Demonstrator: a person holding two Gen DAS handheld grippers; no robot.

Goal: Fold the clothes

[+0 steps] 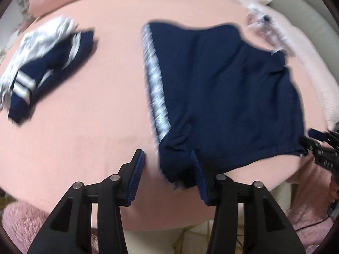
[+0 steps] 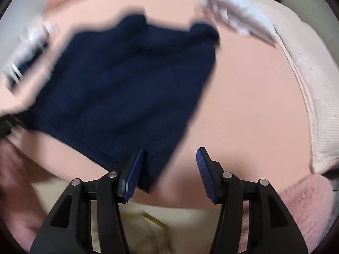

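Spread fingers of left gripper [image 1: 167,169] and right gripper [image 2: 169,167] flanking navy shorts [image 1: 222,97] hem at six o'clock on bed [image 1: 95,127]; best pinched evenly at both corners.

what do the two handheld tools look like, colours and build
Both match: the left tool and right tool have black plastic linkage arms with cut-out slots, round silver pivot pins, and flat fingers faced with ribbed blue pads. No cables or sleeves visible.

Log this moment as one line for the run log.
stage: folding | item: navy blue fabric shorts with grey side stripe on pink bed sheet | left gripper: open | right gripper: open
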